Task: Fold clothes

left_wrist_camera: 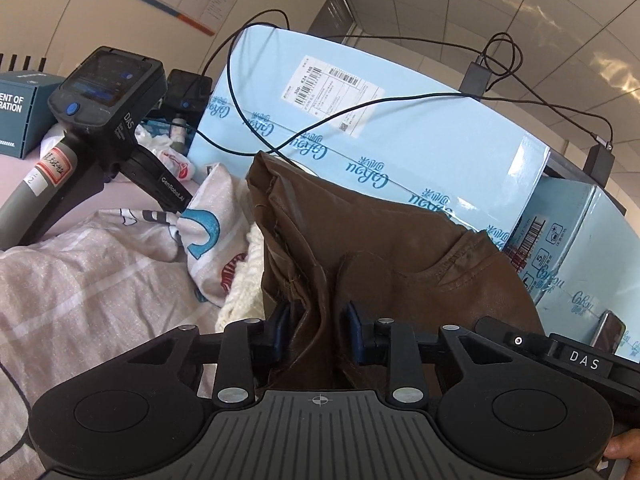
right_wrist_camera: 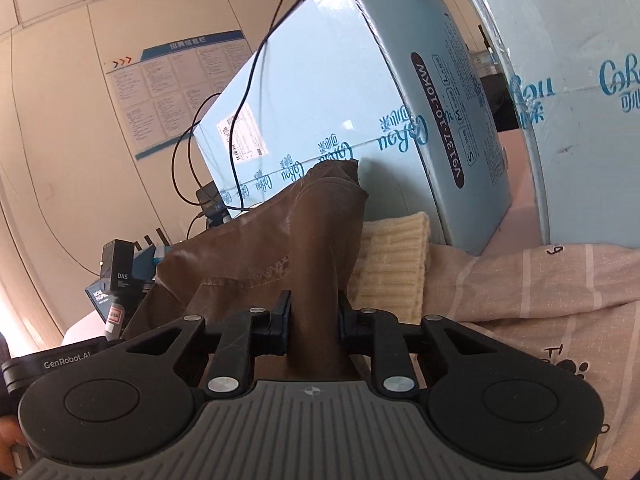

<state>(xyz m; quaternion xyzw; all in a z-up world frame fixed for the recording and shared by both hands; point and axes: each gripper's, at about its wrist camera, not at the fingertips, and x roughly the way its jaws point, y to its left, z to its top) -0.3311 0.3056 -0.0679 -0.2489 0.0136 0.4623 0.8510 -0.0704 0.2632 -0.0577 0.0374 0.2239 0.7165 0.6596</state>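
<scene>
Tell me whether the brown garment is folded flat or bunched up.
Bunched up, not folded: the brown garment is lifted, creased, between both grippers' jaws, above the pink bedding.

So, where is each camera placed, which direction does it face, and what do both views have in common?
Left wrist: mounted on the left gripper, facing forward along its fingers at the brown garment it clamps, with light blue boxes behind; a bit of the person's hand shows at lower right.
Right wrist: mounted on the right gripper, facing forward at the same garment, also clamped; a fingertip shows at lower left.
Shared: the garment, the boxes, the cream knit, the pink checked bedding.
</scene>
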